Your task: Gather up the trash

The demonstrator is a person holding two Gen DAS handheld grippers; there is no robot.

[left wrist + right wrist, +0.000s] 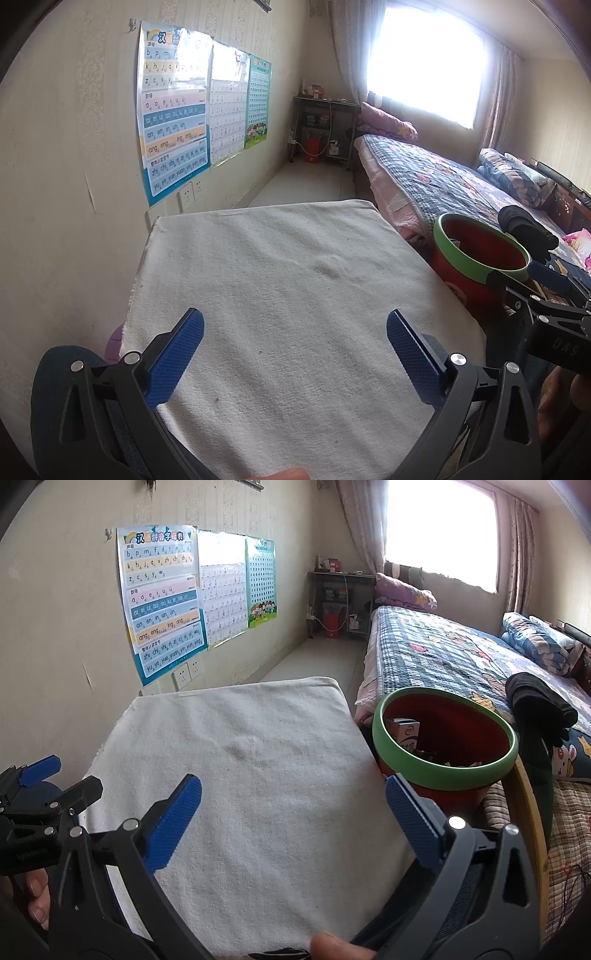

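The trash bin (pixel 443 734) was a red bucket w/ a thick green rim, sitting just off the right edge of the tabletop (pixel 236 794), between it and the bed (pixel 443 650). Inside you could see a small white/blue carton (pixel 406 733) leaning against the left wall, plus some bits of scrap (pixel 458 763) at the bottom, too small to ID. The tabletop was covered w/ a plain off-white cloth, a bit wrinkled and faintly stained near the middle. Left tool (pixel 295 354) hovered over the near part of the cloth, blue pads spread wide, nothing between them. Right tool (pixel 293 819) was the same, spread wide and empty, its right pad (pixel 413 819) near the bin's rim. A dark piece of clothing (pixel 539 705) lay on the bed just past the bin. Pinyin posters (pixel 162 602) on the left wall.
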